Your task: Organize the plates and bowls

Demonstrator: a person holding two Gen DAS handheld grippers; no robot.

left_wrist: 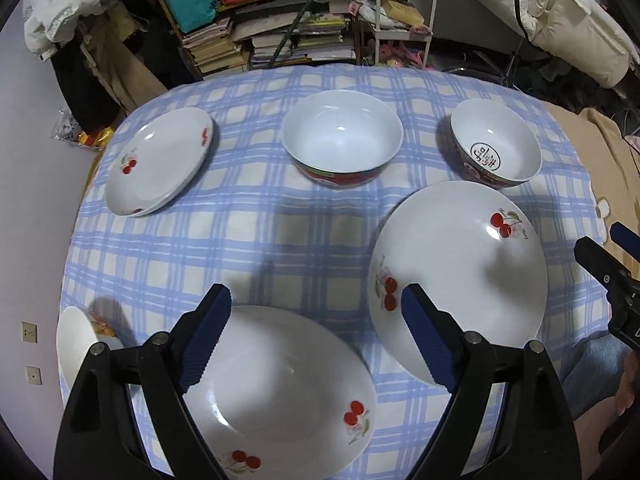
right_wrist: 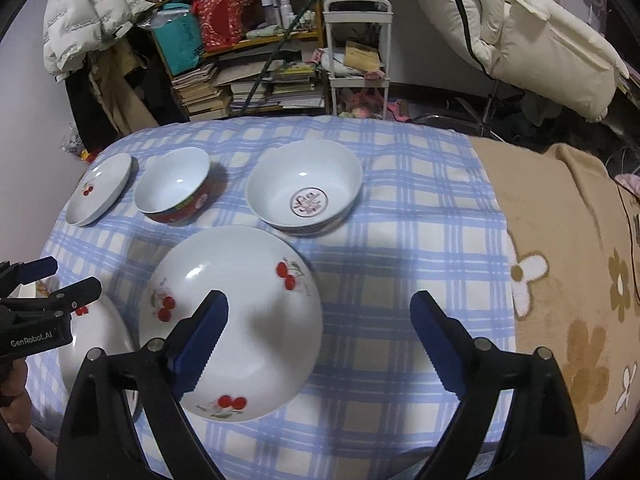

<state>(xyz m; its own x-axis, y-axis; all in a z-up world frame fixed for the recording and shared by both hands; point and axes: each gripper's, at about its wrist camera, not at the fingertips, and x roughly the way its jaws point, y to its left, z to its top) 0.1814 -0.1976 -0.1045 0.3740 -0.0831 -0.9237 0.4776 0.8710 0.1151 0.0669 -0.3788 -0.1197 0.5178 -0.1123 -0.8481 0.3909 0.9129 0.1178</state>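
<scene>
Three white cherry-print plates lie on the blue checked tablecloth point(left_wrist: 248, 240): one far left point(left_wrist: 160, 160), one near right point(left_wrist: 460, 276), one nearest point(left_wrist: 280, 392). A red-sided bowl point(left_wrist: 342, 136) and a bowl with a round emblem point(left_wrist: 496, 148) stand at the back. My left gripper point(left_wrist: 316, 320) is open and empty, above the far edge of the nearest plate. My right gripper point(right_wrist: 320, 328) is open and empty, its left finger over the near-right plate point(right_wrist: 232, 332). The bowls show in the right wrist view too, the red-sided bowl point(right_wrist: 172, 192) and the emblem bowl point(right_wrist: 304, 188).
Part of another white dish point(left_wrist: 74, 344) shows at the table's left edge. A tan flowered blanket point(right_wrist: 572, 280) covers the right side. Shelves of books point(left_wrist: 260, 36), a white rack point(right_wrist: 356, 60) and hanging coats stand behind the table.
</scene>
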